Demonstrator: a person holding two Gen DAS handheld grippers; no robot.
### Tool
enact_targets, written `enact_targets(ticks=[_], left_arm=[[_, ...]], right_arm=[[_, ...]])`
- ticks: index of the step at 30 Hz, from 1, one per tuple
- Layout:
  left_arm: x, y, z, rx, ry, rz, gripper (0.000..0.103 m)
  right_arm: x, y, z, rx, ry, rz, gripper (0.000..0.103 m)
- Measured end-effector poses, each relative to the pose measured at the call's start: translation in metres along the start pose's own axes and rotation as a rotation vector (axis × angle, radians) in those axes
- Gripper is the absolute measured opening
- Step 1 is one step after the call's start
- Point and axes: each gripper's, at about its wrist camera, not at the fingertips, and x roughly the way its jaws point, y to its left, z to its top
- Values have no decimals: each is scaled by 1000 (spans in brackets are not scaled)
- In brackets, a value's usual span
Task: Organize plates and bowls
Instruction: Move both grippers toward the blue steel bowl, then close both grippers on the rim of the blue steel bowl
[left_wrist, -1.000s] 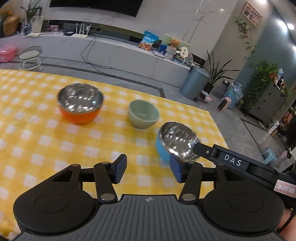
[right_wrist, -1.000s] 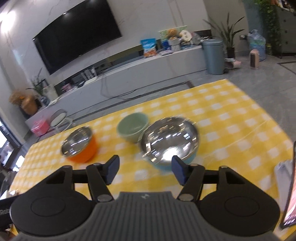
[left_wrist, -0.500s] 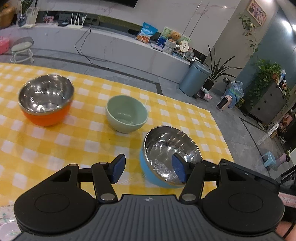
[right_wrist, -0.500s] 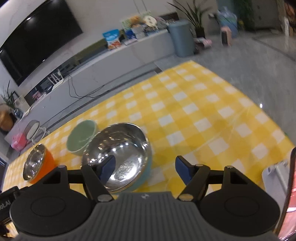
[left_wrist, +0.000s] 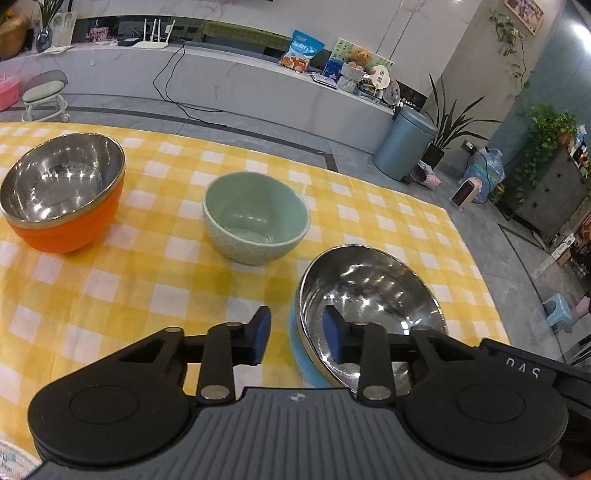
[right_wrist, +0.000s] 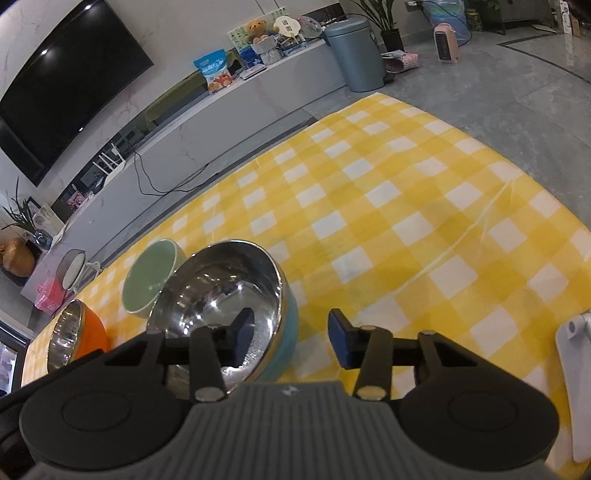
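Note:
A steel bowl with a blue outside (left_wrist: 369, 291) (right_wrist: 221, 288) sits near the front right of the yellow checked table. My left gripper (left_wrist: 295, 336) straddles its near left rim, one finger outside and one inside. Its jaws are closing and the pads stand clear of the wall. My right gripper (right_wrist: 290, 336) straddles the bowl's right rim the same way, also closing with a gap left at the outer pad. Further back rest a pale green bowl (left_wrist: 255, 218) (right_wrist: 147, 280) and an orange steel-lined bowl (left_wrist: 62, 192) (right_wrist: 74, 339).
The tablecloth (right_wrist: 406, 206) ends at the table's far and right edges, with grey floor and a bin (left_wrist: 402, 147) beyond. A white object (right_wrist: 576, 350) lies at the right edge near me. A patterned plate rim (left_wrist: 11, 461) shows at the bottom left.
Both grippers have come down and forward onto the blue bowl. Their jaws have narrowed around its rim from opposite sides. The right gripper has rolled.

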Motion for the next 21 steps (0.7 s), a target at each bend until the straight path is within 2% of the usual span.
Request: enact_targets(ticks=[1,3,4,5,6,8,13,21], left_arm=[[1,0,0,5,1,2,30],[4,-2,2,14,5,0,21],[4,-3,2,17,5,-4,18],[4,-3,2,24,5,-10,11],[3,-5,2,31,4,-12,10],[3,-7,2,42,3,-4,9],[-3,-10,1,55,1,9,9],[-40,1,-1,13,-1,47,9]], right_arm=[[1,1,1,-5,2,-5,36],[4,1,1,-12,6,-10,25],[5,0,1,-10,8,-4,25],[5,-1,1,-6,8,3,22],[5,-1,1,-5,9,13,17],[4,1,1,-9,12,22,13],[1,2,0,-17,14,15,11],[-25,13,-1,-43,25,94,9]])
